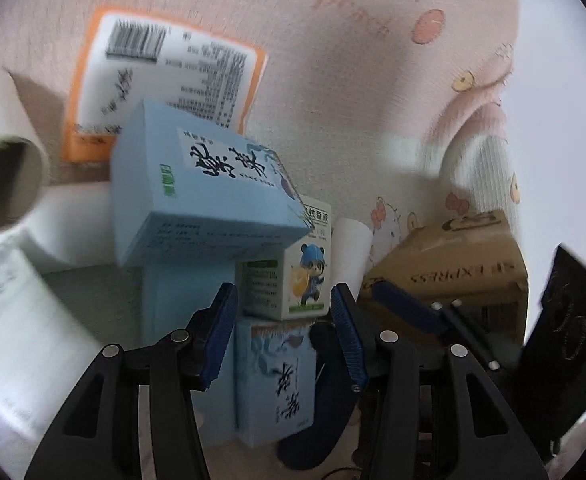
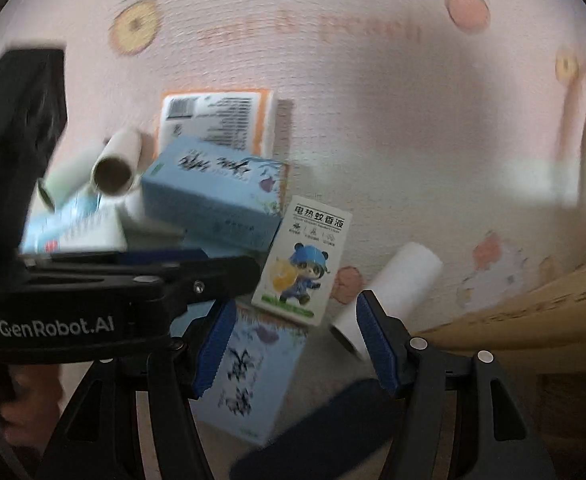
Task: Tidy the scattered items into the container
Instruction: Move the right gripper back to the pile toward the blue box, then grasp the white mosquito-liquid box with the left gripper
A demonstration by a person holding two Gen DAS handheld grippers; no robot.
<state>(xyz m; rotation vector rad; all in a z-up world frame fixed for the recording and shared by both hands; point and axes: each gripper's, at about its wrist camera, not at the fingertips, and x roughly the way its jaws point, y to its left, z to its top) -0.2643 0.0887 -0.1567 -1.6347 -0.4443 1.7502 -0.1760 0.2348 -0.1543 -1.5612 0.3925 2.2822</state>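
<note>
Left gripper (image 1: 284,334) jaws wide open, nothing held, hovering over the white mosquito-liquid box (image 1: 293,276), which sits on a flat light-blue box (image 1: 275,380). Right gripper (image 2: 293,344) also wide open and empty, just right of the left one. Cardboard box (image 1: 453,264) is at right, near side. White roll (image 2: 389,292) lies between it and the pile. Tilted blue box (image 1: 209,184), orange-edged packet (image 1: 165,80) and cardboard tube (image 1: 7,184) sit far left, on the pink cloth (image 1: 353,80).

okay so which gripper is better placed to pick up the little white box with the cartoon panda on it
Left, probably. The left gripper is open with the panda box framed squarely between its fingers. The right gripper is open too, but the box sits tilted, further ahead of its fingers.
</note>
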